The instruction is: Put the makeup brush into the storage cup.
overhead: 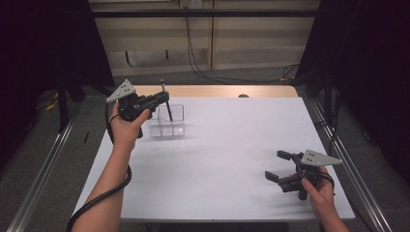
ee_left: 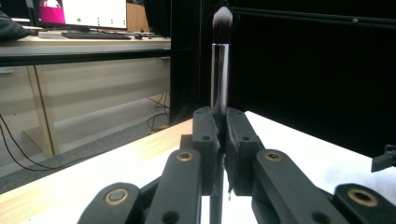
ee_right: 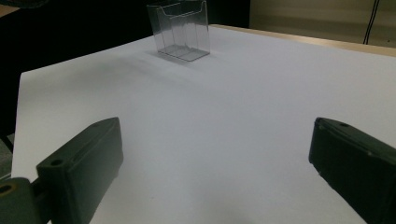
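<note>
My left gripper (overhead: 165,98) is raised over the table's far left, shut on a makeup brush (overhead: 166,104). In the left gripper view the brush (ee_left: 220,70) stands upright between the closed jaws, silver ferrule and dark bristle tip on top, black handle running down below them. The brush's lower end hangs over a clear plastic organizer box (overhead: 169,122) with dividers. That box (ee_right: 179,30) stands far off in the right gripper view. My right gripper (overhead: 280,166) rests low near the table's front right, its jaws wide open with nothing between them.
A white sheet (overhead: 227,154) covers the table, with a wooden strip (overhead: 217,91) along its far edge. Metal rails (overhead: 43,164) run down both sides. Cables (overhead: 198,67) lie on the floor behind. A desk with a monitor (ee_left: 84,14) stands further off.
</note>
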{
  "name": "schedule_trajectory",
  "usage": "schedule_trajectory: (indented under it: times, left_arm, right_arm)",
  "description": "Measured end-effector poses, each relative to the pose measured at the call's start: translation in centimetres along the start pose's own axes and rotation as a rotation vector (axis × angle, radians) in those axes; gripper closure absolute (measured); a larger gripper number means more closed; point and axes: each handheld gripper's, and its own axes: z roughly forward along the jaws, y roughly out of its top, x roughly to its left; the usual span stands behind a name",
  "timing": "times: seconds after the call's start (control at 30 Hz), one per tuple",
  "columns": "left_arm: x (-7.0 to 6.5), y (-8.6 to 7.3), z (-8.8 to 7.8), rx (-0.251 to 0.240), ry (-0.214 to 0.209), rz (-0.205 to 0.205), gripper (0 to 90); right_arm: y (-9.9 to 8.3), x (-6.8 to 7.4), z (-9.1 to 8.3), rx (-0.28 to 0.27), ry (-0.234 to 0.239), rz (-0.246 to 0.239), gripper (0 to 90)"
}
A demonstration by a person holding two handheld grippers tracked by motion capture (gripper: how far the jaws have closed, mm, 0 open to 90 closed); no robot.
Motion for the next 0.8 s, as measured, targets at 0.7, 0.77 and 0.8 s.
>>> schedule_trajectory:
  times: [0.7,0.77,0.8]
  left_arm:
    - [0.7,1.6,0.9,-0.005,0.03,0.023,83.9]
    - [0.8,1.7,1.0,-0.001,0.037,0.026,83.9]
    - [0.8,1.7,1.0,-0.001,0.039,0.029,83.9]
  right_arm:
    - [0.0,-0.1,-0.1,-0.004,-0.002,0.003,2.4]
    - [0.0,-0.1,-0.1,-0.004,-0.001,0.003,2.4]
    - [0.0,-0.1,-0.1,-0.004,-0.001,0.002,2.4]
